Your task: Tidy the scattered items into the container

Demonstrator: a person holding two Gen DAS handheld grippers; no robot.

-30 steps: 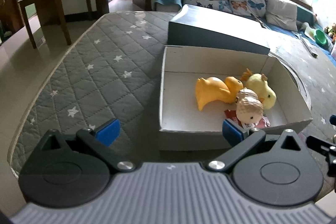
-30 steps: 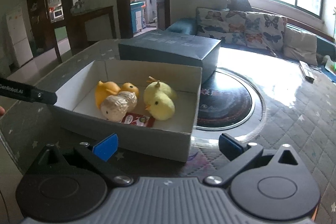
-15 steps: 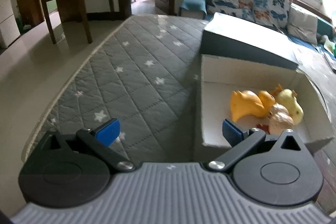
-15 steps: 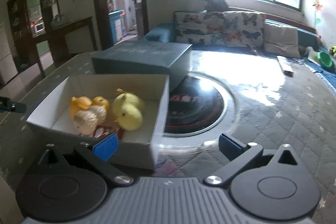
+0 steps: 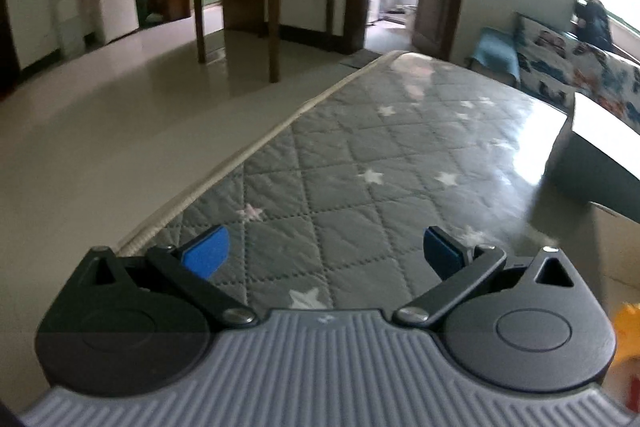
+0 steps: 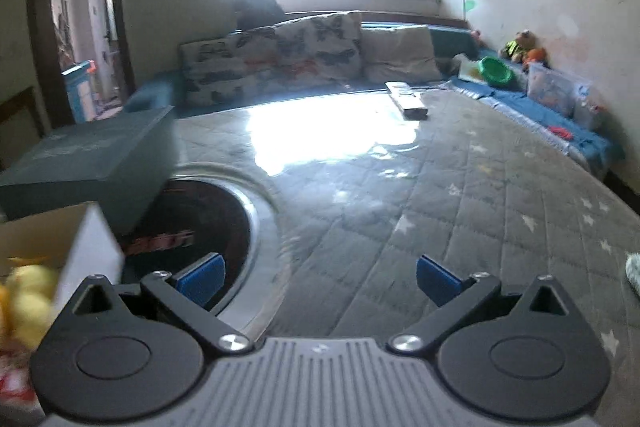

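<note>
The right gripper (image 6: 318, 277) hangs spread and empty over the quilted table (image 6: 460, 195), white box (image 6: 86, 243) at left.

Black linkages, blue-padded fingers (image 5: 206, 251), silver screws (image 6: 234, 341)

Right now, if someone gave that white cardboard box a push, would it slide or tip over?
The white cardboard box would probably slide, since it looks low and wide. The glossy quilted cover should offer little grip. The few soft toys inside likely add little weight, so its thin walls might flex.

Grey star-quilted mattress (image 5: 360, 163), blue fingers (image 5: 206, 251)
</note>
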